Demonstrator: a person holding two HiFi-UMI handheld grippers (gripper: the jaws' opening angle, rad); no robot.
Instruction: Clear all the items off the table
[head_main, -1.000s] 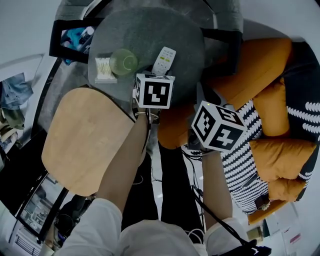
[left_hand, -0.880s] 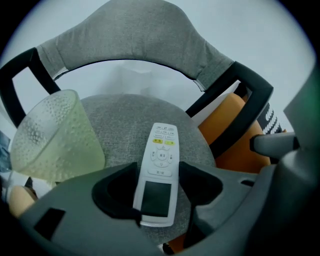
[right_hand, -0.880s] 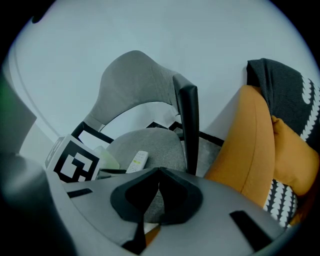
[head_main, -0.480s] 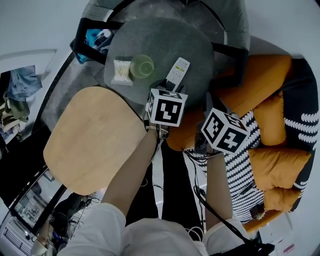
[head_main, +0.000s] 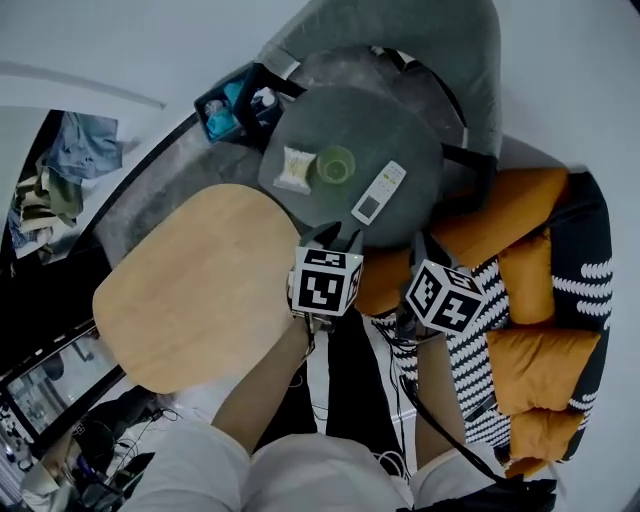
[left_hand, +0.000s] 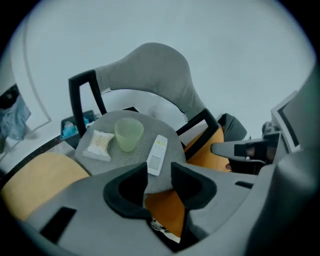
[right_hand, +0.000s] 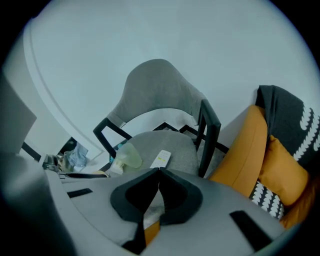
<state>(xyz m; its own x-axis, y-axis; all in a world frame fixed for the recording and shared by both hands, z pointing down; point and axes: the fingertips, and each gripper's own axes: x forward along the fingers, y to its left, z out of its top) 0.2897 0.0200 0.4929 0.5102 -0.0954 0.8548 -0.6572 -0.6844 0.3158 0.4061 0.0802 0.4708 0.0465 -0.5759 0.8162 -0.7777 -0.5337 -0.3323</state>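
**Three items lay on the round grey surface**

Left tongs hung empty, jaws part-open, having just been closing; right tongs were clenched on nothing. Beyond them lay a slim white remote, then an upright pale-green cup just beside a flat packet of cotton swabs.

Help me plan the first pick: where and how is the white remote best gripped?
Probably across the narrow width of the remote, near its middle, coming down from above: it lies flat on the grey table, long edges free, and the cup stands apart from it.
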